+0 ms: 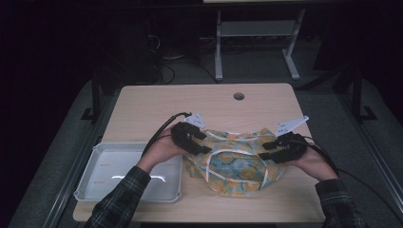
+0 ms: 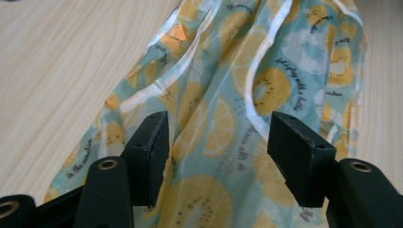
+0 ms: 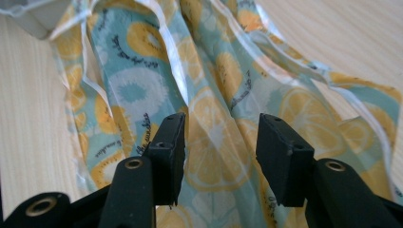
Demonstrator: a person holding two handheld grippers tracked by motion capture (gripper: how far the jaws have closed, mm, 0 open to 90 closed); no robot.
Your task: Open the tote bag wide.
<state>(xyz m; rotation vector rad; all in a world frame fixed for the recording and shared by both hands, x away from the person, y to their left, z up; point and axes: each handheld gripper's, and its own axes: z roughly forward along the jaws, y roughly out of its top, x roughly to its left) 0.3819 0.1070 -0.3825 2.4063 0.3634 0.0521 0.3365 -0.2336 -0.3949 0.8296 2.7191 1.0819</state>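
Item: bag [image 1: 237, 164], thin glossy film printed with yellow citrus slices and pale blooms on teal, with small script lettering and white seams. Lies crumpled and partly flattened on the near half of the table [image 1: 157, 107], right of centre, its near edge close to the table's near edge. An oval seam loop shows in its middle in the high view. In the left gripper view the bag [image 2: 237, 95] runs in folds away from the jaws; in the right gripper view the bag [image 3: 209, 95] likewise spreads in creased folds.

Left gripper [image 1: 198, 142]: over the bag's left end, pointing right and near. In its own view the left gripper [image 2: 218, 156] has jaws standing well apart, with film lying in the gap below; the pads press on nothing.

Right gripper [image 1: 268, 151]: over the bag's right end, pointing left. In its own view the right gripper [image 3: 216, 152] has jaws parted to a middling gap, film under and between them, no pinch on it.

Tray [image 1: 95, 161]: pale, shallow, rectangular, at the table's near left corner, just left of the bag, and partly crossed by the left forearm.

Table: light wood grain, with a round hole [image 1: 238, 96] near the far edge.
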